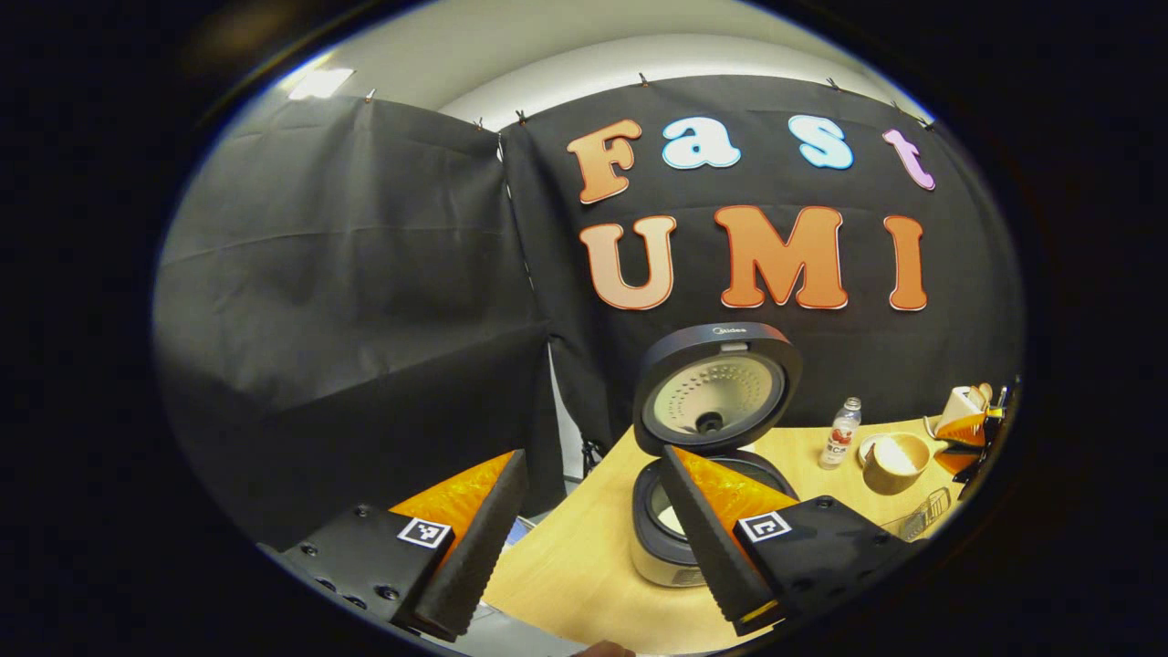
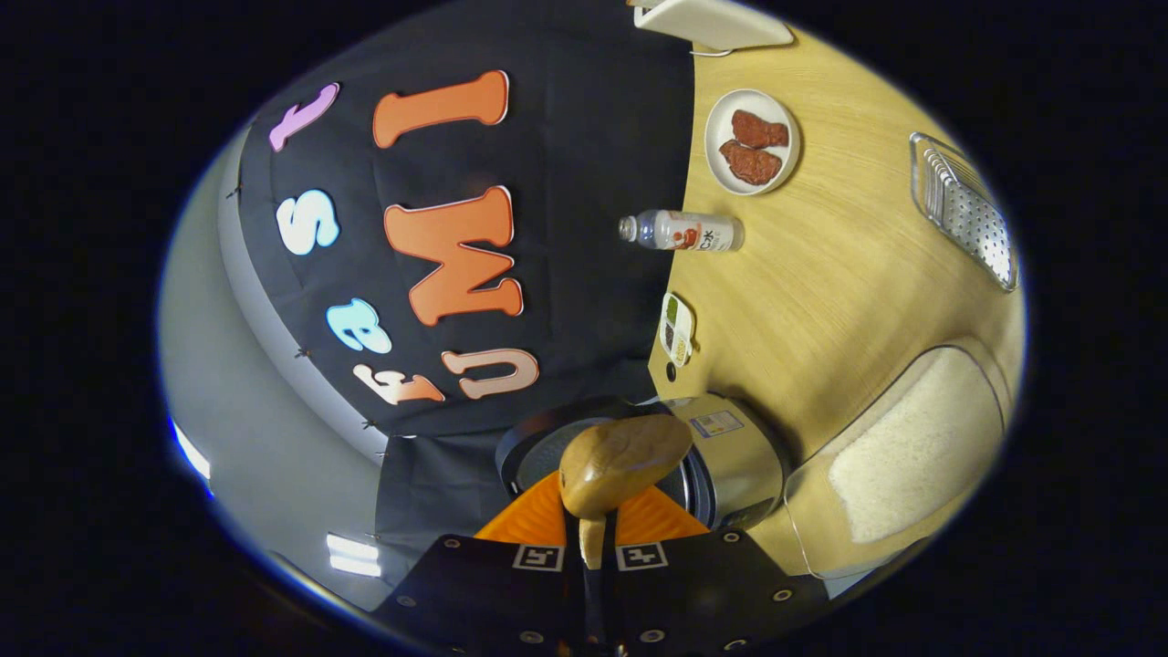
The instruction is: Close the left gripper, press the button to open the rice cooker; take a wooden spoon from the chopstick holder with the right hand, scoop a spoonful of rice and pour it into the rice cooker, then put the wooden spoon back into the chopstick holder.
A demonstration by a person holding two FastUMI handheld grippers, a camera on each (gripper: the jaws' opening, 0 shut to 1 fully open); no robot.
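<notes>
Right gripper (image 2: 593, 538) pinches spoon (image 2: 620, 464) at frame bottom, before open cooker (image 2: 730, 456); left gripper (image 1: 584, 538) fingers spread.

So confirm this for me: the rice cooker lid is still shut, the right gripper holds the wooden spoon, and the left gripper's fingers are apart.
Not quite. The rice cooker lid is not shut: the left gripper view shows it standing open above the pot. The rest holds: the right gripper is shut on the wooden spoon, seen in the right gripper view, and the left gripper fingers are apart.
</notes>
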